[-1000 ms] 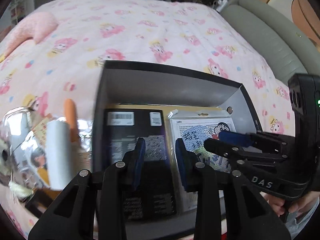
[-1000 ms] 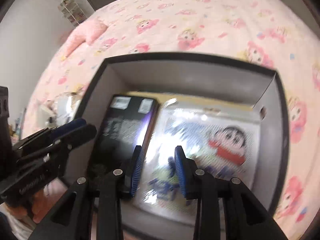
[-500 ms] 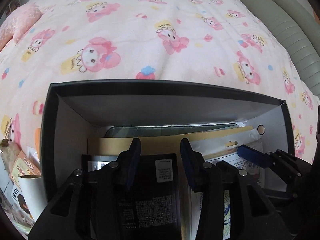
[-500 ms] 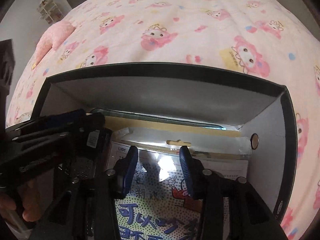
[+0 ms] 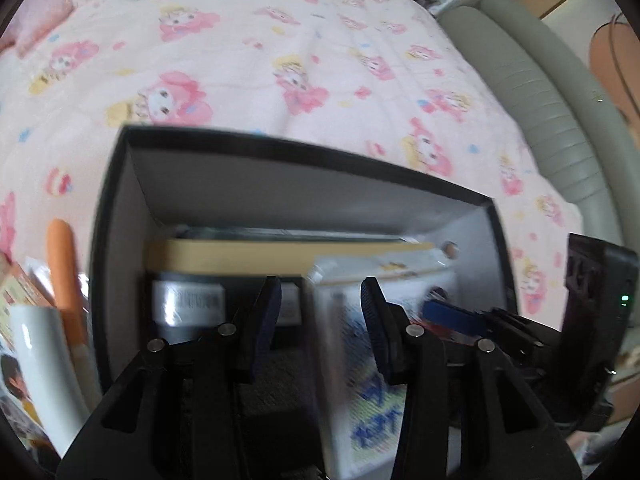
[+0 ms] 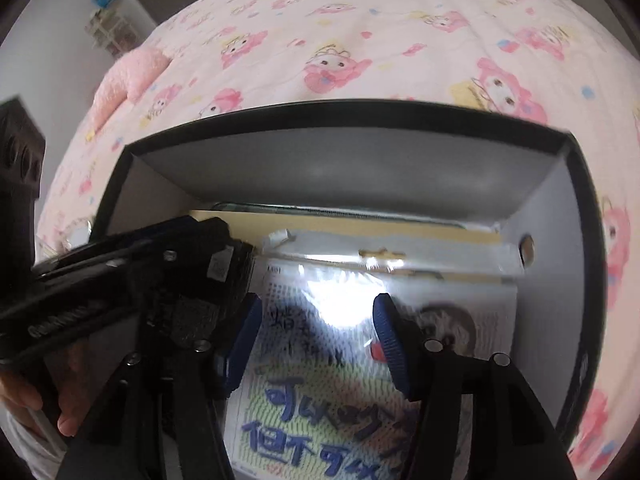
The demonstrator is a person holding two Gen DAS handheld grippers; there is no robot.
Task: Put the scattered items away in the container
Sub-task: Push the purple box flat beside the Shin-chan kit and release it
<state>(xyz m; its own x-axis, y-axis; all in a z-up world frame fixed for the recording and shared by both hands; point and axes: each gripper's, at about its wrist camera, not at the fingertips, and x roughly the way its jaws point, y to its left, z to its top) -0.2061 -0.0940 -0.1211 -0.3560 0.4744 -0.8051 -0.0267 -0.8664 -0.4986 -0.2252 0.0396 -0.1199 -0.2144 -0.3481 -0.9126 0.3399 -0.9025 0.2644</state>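
Two grippers are hovering over the open box [image 6: 360, 168] on the pink cartoon-print bedspread [image 5: 280, 60], both angled down into it so that items can be let go inside its walls. Right gripper [image 6: 316, 340]: jaws opening, spread above the cartoon-print packet [image 6: 320, 400], with no pad visibly pressing on it; the packet is lying flat inside the box, against the right-hand wall. Left gripper [image 5: 320, 320]: jaws part-open and gripping nothing, hanging above the black packet [image 5: 188, 300], which is lying flat beside the cartoon one. Flat items are being laid side by side, probably to fill the floor evenly over the tan card [image 5: 280, 256] beneath. Outside the left wall, an orange stick [image 5: 60, 272] and a white tube [image 5: 44, 360] are waiting among loose items, not yet tidied.
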